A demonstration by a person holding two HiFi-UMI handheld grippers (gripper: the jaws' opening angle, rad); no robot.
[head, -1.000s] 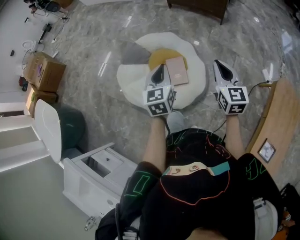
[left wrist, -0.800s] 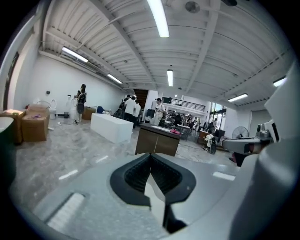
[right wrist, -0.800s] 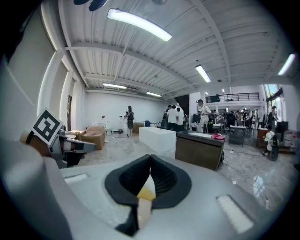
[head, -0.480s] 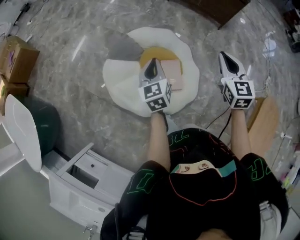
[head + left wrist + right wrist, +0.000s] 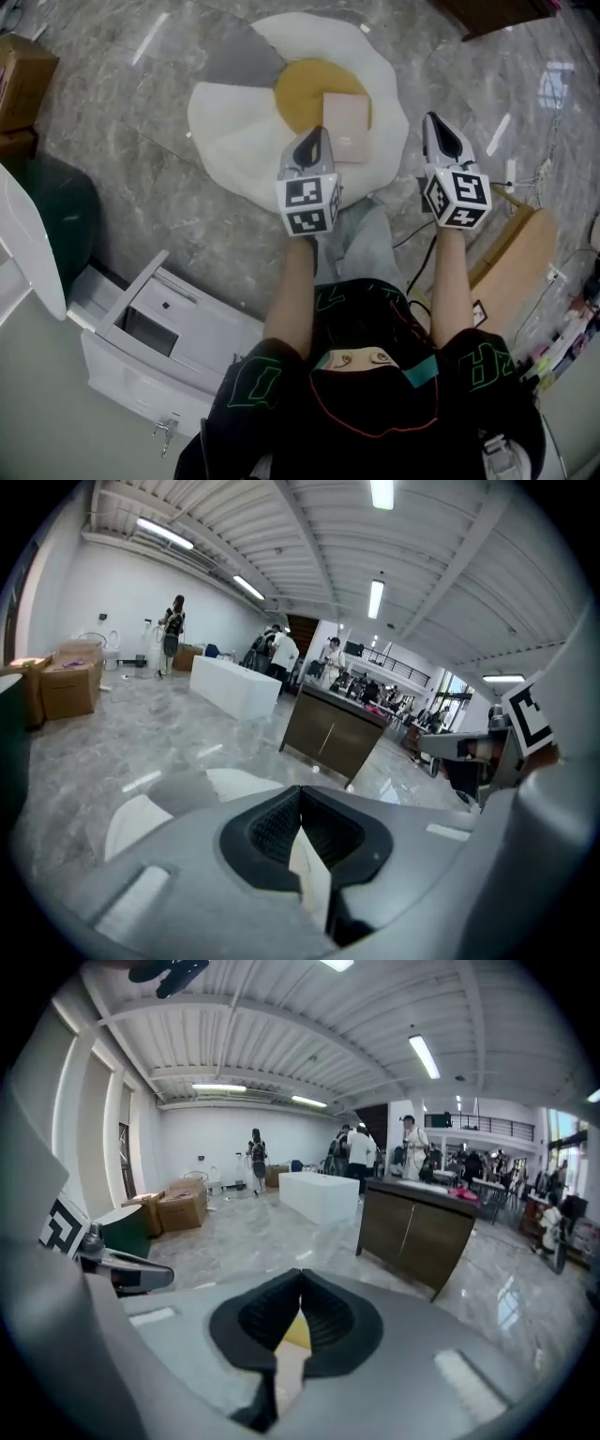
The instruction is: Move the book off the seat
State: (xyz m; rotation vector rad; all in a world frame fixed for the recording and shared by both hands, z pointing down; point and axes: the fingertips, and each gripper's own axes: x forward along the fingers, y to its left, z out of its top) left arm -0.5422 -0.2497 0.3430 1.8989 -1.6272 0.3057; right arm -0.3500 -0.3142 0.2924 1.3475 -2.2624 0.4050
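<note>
A pale pink book (image 5: 345,127) lies flat on the yellow centre of a fried-egg-shaped floor cushion (image 5: 234,141), the seat. My left gripper (image 5: 317,135) hovers over the cushion's near side, its tip just left of the book's near edge, jaws shut and empty. My right gripper (image 5: 434,124) hangs over bare floor to the right of the cushion, also shut and empty. In the left gripper view the shut jaws (image 5: 300,791) point over the cushion's white edge (image 5: 141,817). In the right gripper view a bit of yellow shows under the shut jaws (image 5: 300,1277).
A white cabinet (image 5: 159,328) and a dark green bin with a white lid (image 5: 52,220) stand on the left, with a cardboard box (image 5: 19,75) beyond. A wooden board (image 5: 516,258) and cables lie on the right. A dark sideboard (image 5: 333,733) and several people are farther off.
Both grippers have come down and forward toward the cushion, still shut. The book has not moved on the cushion.
</note>
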